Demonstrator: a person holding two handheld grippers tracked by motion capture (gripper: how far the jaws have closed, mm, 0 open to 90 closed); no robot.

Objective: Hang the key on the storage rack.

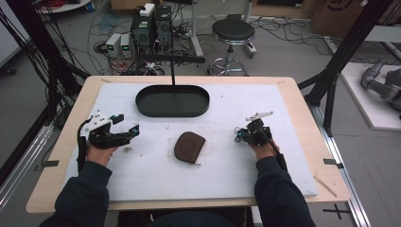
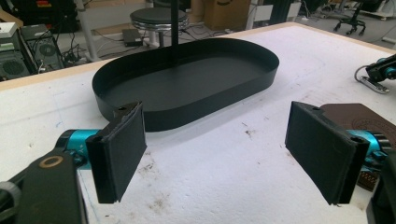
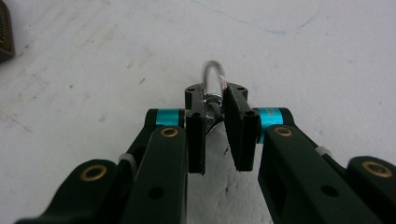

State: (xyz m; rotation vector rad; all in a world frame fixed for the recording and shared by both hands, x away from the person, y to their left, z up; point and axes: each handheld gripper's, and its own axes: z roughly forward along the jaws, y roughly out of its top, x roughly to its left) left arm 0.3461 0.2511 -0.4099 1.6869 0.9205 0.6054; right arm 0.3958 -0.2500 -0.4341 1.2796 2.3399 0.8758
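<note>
On the near side of the surface (image 1: 156,182), both forearms entered in dark sleeves, one pair of tongs in each hand. At the person's right, the right tongs (image 3: 215,106) were pinching a silver metal ring (image 3: 214,80): the pads pressed its near end, and its loop projected beyond the tips, low over the white mat. No other item lay between those pads. At the person's left, the left tongs (image 2: 229,154) stood spread wide, nothing between the pads, resting low near the mat. Between the two hands, slightly nearer the centre, lay a brown pouch (image 1: 189,147), flat on the mat, apart from both tongs in the high view; the left gripper view placed it just behind that tool's right-hand pad. Marks and smudges showed on the mat around it. Farther back, a black oval tray (image 1: 142,101) sat on the mat, with a thin black post rising behind it. Beyond the surface stood a stool (image 1: 232,31), computer cases and loose cables on the floor.
</note>
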